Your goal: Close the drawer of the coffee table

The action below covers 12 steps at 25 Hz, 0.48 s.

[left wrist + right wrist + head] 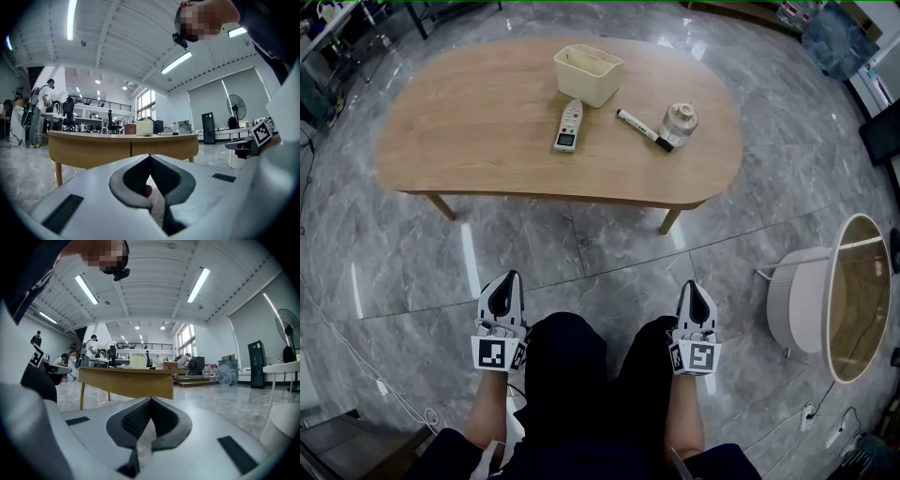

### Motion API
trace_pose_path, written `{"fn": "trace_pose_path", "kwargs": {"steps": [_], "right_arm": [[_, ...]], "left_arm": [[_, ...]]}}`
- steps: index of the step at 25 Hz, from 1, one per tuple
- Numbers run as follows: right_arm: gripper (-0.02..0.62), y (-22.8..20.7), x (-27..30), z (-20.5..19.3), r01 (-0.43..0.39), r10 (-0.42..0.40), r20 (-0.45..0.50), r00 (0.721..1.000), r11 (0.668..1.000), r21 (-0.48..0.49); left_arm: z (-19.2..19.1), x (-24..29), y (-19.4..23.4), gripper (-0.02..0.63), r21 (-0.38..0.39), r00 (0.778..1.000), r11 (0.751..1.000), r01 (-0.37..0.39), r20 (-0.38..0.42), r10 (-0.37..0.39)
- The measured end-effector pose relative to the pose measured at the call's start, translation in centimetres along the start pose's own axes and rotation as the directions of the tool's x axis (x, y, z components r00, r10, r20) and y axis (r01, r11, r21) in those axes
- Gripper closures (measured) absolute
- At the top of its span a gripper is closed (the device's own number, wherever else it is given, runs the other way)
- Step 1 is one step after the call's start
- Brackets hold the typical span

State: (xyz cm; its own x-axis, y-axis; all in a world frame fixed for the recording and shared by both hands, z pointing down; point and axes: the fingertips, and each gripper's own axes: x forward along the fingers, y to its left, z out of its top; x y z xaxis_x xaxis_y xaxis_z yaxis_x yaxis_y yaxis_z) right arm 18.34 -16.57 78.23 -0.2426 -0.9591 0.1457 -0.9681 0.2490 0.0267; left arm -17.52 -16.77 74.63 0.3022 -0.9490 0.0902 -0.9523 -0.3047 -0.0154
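Observation:
The oval wooden coffee table [469, 122] stands on the marble floor ahead of me. In the left gripper view a vertical seam splits the front of the table [93, 147], and the panels on both sides of it lie flush; no drawer sticks out in any view. My left gripper [508, 275] is by my left knee, well short of the table, jaws shut on nothing [150, 155]. Beside my right knee, my right gripper [694, 283] is also shut and empty [151, 399]. The table [126, 380] is at mid-left in the right gripper view.
On the tabletop are a cream bin [588, 73], a remote-like device [569, 126], a marker [643, 129] and a small jar [680, 119]. A round white stand with an oval top [825, 300] is at my right. Cables [394, 394] trail on the floor at left.

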Motion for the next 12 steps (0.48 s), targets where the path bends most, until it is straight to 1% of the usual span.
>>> {"fn": "trace_pose_path", "kwargs": {"steps": [5, 9, 12], "right_arm": [[0.569, 0.1, 0.38, 0.07, -0.006, 0.006, 0.006, 1.0, 1.0, -0.01], [0.569, -0.06, -0.38, 0.02, 0.0, 0.0, 0.004, 1.0, 1.0, -0.014], [0.569, 0.2, -0.38, -0.06, -0.003, 0.003, 0.007, 1.0, 1.0, -0.009]], "left_arm": [[-0.42, 0.18, 0.41, 0.581, -0.012, 1.0, 1.0, -0.006, -0.008, 0.006], [-0.69, 0.16, -0.04, 0.58, -0.018, 1.0, 1.0, 0.007, -0.01, -0.007], [-0.79, 0.04, -0.12, 0.58, -0.006, 1.0, 1.0, 0.012, -0.016, -0.012]]}}
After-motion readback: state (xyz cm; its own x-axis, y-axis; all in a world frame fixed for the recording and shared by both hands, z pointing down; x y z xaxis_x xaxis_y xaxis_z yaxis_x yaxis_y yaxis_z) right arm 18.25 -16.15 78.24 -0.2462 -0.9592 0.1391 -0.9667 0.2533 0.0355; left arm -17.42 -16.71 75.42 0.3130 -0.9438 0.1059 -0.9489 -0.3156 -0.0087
